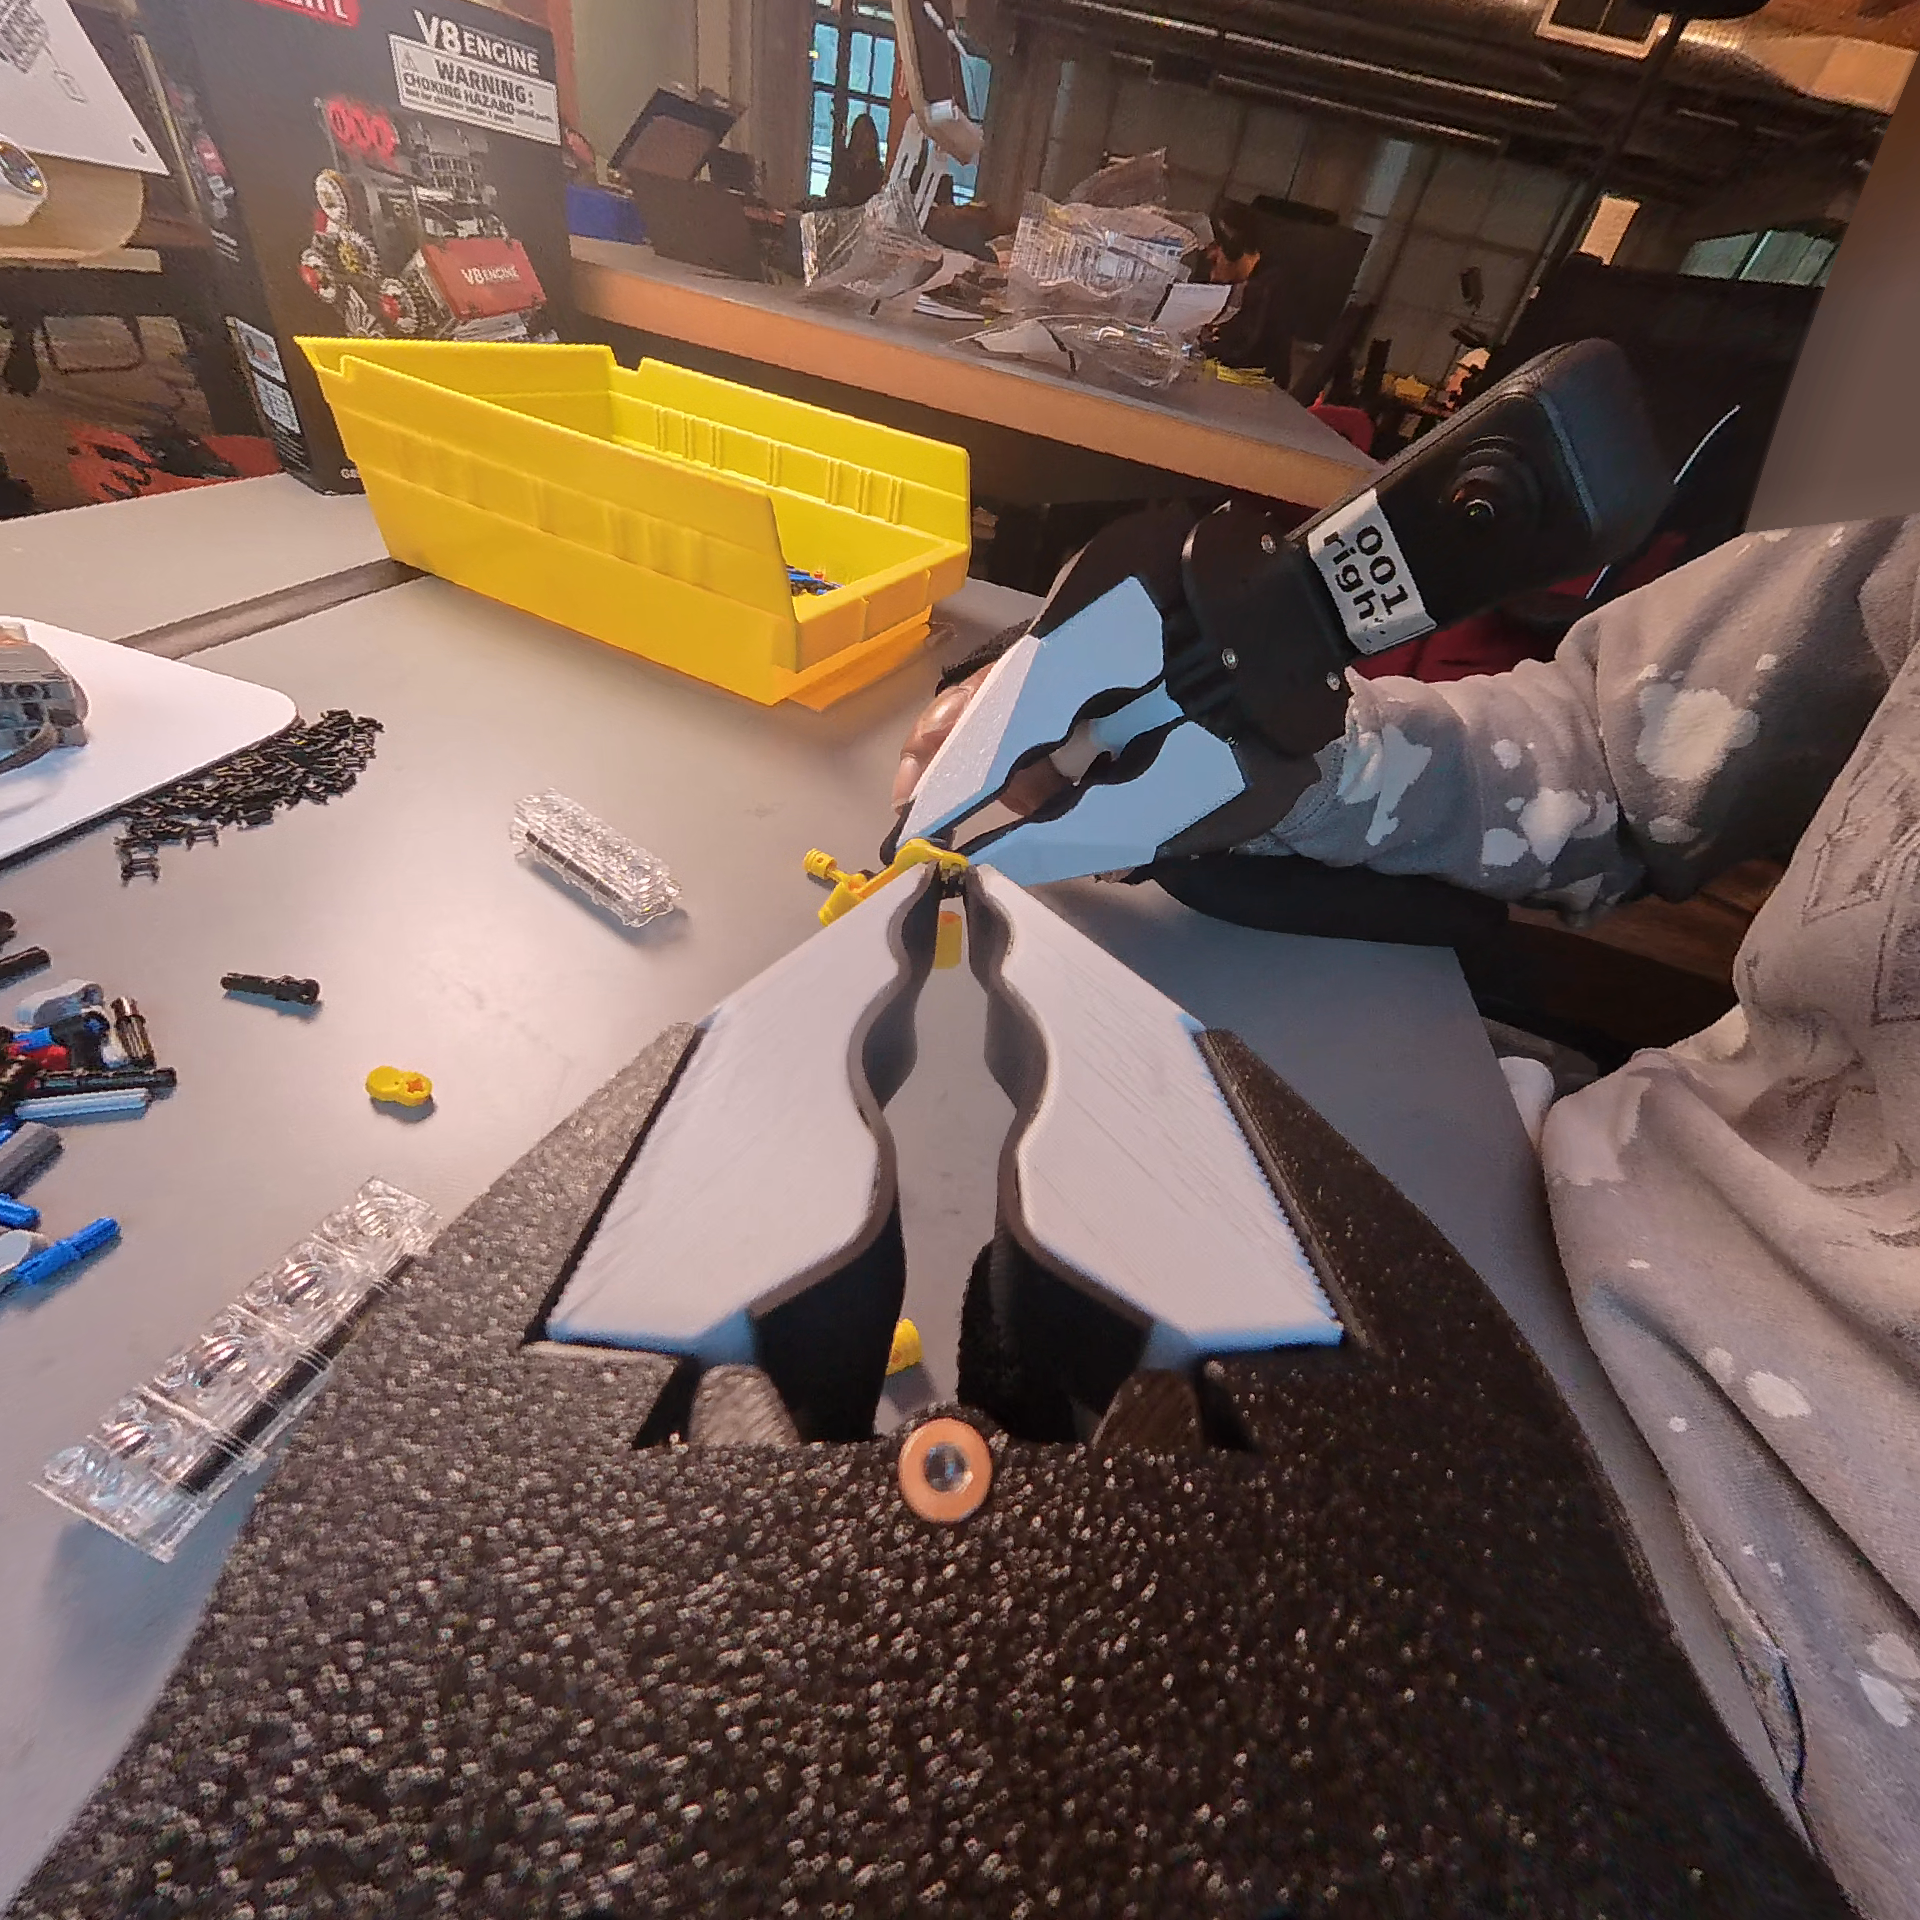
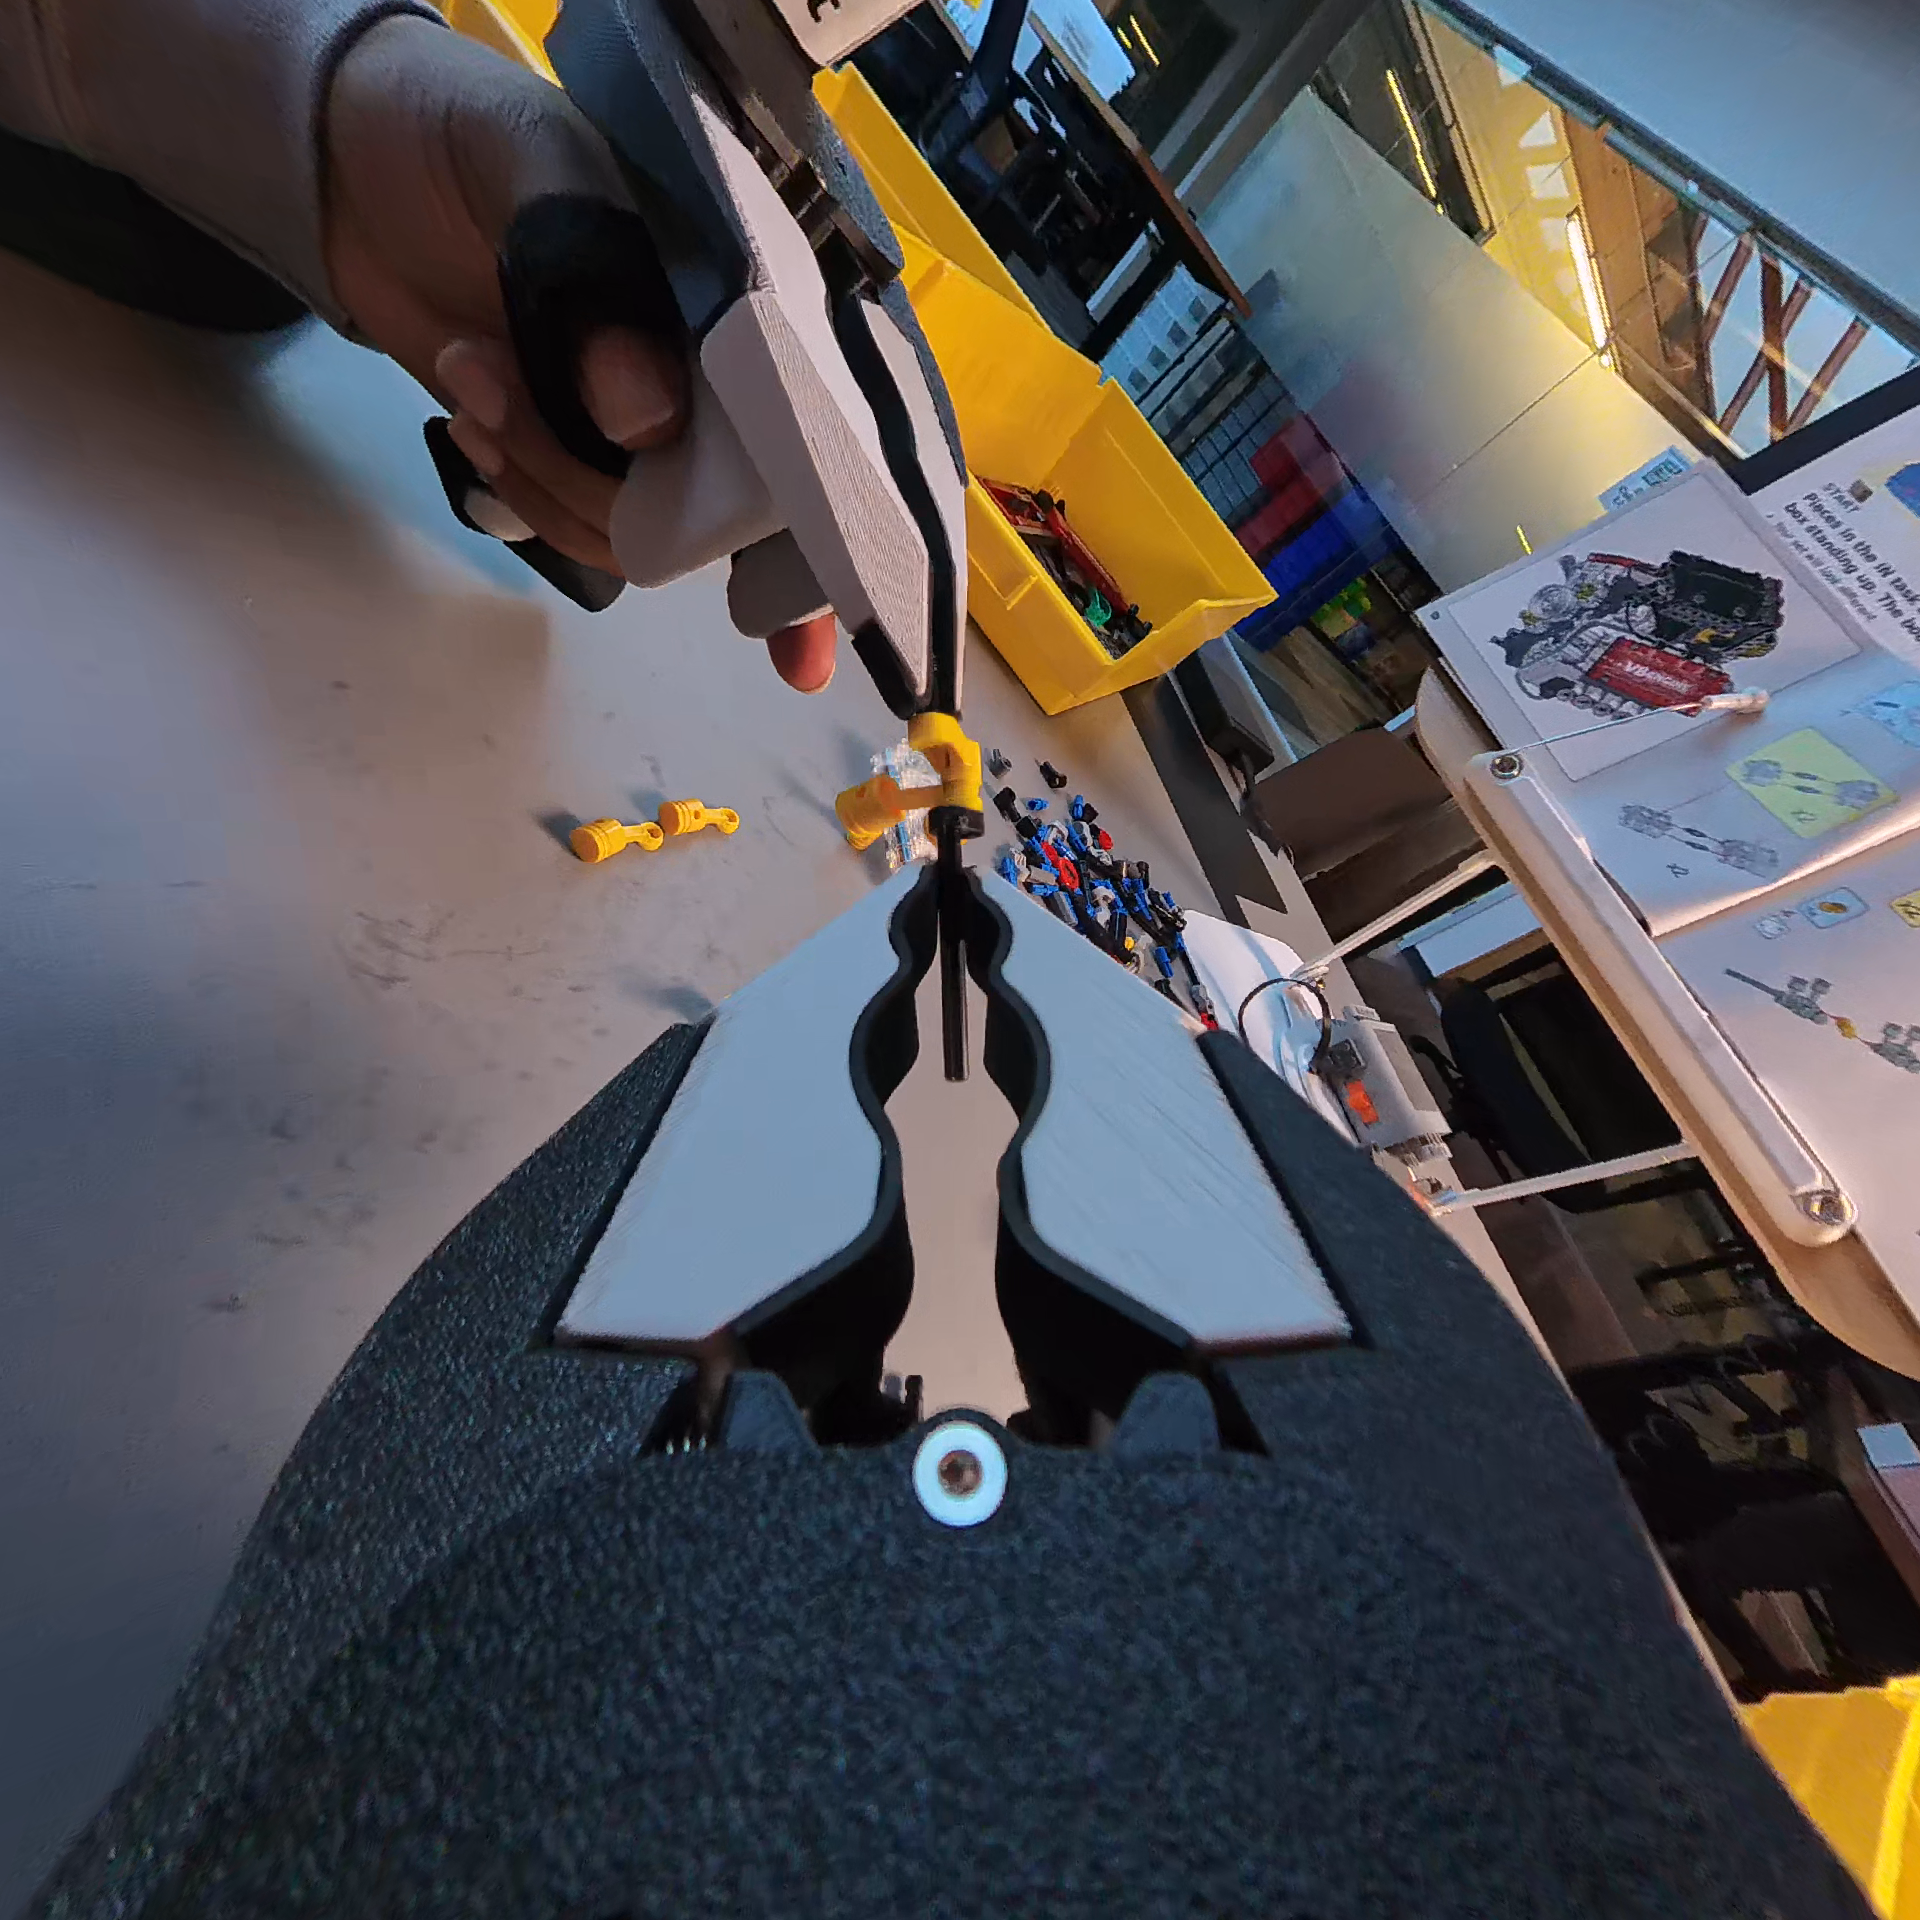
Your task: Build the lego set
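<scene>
My right gripper (image 2: 948,883) has its fingers clamped on a black axle (image 2: 953,966); my left gripper (image 1: 940,868) pinches the yellow piston piece (image 2: 940,764) mounted on it.

A thin black axle (image 2: 952,966) ran lengthwise between the right gripper's (image 2: 948,883) closed tips, its far end pushed into a small yellow piston assembly (image 2: 940,774) pinched at its top by the left gripper (image 2: 935,707). Two loose yellow pistons (image 2: 652,826) lay side by side on the grey table (image 2: 312,935). A scatter of blue, black and red pieces (image 2: 1091,883) lay nearby, beyond it a yellow bin (image 2: 1091,520) holding more parts.
</scene>
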### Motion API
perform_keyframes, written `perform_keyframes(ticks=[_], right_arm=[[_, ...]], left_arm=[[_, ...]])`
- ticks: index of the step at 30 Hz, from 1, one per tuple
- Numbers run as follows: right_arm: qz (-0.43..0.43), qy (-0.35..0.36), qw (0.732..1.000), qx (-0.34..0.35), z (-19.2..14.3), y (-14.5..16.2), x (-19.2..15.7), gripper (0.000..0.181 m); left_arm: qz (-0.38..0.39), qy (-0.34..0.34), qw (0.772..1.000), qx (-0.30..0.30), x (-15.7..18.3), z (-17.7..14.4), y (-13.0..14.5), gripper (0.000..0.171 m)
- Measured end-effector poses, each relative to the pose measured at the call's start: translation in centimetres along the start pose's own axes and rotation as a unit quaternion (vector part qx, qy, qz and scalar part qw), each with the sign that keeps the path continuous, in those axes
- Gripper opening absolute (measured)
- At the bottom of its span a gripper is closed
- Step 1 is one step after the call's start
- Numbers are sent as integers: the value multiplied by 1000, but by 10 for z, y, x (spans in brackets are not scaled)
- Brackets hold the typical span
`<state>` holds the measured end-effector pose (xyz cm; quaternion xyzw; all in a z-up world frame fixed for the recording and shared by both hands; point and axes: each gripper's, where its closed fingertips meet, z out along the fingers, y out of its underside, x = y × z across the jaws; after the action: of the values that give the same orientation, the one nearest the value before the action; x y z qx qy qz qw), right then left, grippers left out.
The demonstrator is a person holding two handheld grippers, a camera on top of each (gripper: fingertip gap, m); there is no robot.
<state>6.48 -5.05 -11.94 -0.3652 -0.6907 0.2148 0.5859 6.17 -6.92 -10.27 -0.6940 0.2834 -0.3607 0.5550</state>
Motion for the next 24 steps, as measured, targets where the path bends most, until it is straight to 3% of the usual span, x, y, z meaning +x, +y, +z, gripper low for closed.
perform_keyframes(ticks=[8,15,20,24], right_arm=[[-23,12,999,-40,-1,18,9,3],[3,34,997,-63,-21,45,40,3],[36,-30,995,-91,-15,57,19,2],[78,-55,993,-75,-10,49,10,1]], left_arm=[[24,-50,998,-40,-14,1,14,11],[67,-86,979,-174,-29,5,60,20],[95,-74,960,-252,-30,16,81,19],[104,-72,953,-276,-31,18,89,18]])
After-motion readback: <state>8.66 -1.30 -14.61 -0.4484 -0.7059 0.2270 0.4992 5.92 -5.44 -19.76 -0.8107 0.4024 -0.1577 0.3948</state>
